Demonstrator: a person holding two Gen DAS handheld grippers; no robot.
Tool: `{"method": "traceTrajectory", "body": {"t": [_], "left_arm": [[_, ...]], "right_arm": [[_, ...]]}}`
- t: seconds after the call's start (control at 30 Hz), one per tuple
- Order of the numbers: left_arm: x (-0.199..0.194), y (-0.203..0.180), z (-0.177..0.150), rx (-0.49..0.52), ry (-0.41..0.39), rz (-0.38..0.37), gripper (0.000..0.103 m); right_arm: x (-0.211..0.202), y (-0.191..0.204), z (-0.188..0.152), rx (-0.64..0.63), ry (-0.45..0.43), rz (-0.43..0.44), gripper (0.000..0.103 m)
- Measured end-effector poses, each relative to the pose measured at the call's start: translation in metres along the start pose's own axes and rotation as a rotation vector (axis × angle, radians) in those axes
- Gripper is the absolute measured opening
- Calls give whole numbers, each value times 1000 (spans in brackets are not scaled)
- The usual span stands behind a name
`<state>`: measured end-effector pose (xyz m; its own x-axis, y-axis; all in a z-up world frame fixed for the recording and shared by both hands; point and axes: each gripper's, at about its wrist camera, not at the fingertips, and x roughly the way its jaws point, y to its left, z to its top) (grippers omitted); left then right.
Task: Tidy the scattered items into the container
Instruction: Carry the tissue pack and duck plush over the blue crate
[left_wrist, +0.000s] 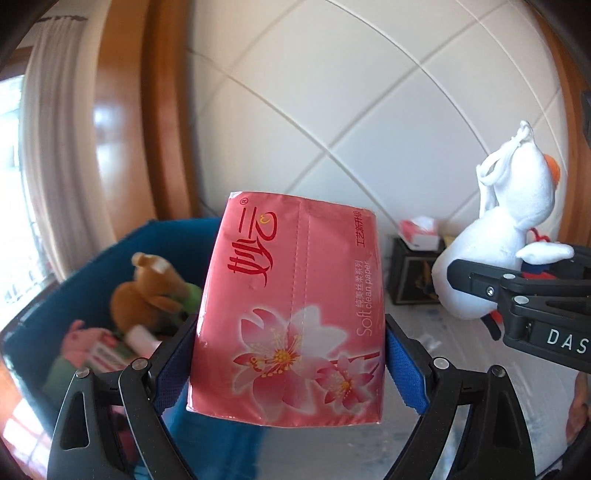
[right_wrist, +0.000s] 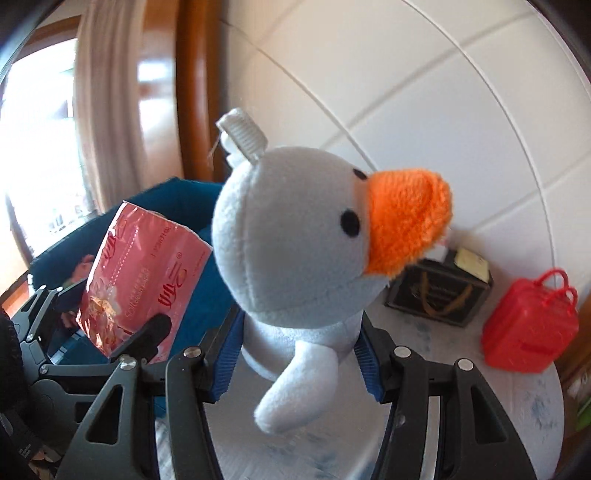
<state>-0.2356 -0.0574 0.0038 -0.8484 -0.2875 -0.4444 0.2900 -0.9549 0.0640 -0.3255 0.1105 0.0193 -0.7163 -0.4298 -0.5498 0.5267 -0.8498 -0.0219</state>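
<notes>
White tiled wall w/ wood trim behind, pale marbled tabletop below. Left gripper is clamped on the pink tissue pack, blue pads pressed to both sides, pack up off the surface, over the table's left side & in front of the blue container. Container sits at the left edge; brown plush & pink plush already inside. Right gripper grips the white duck plush at its body, orange beak pointing right, also held in the air, one wing dangling. At the back edge by the wall: dark box and, right of it, a red plastic case.
</notes>
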Motion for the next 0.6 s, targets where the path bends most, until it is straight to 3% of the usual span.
{"method": "traceTrajectory", "body": {"t": [0.27,0.43,0.6], "left_arm": [[-2,142,5,-35,43,165,92],[19,207,-11,-59,117,204,92],[29,240,-28,-70,168,199,92]], "right_arm": [[36,134,45,-97,-39,138,56],[69,190,48,-134,17,194,56],[98,238,45,-169,106,216,56]]}}
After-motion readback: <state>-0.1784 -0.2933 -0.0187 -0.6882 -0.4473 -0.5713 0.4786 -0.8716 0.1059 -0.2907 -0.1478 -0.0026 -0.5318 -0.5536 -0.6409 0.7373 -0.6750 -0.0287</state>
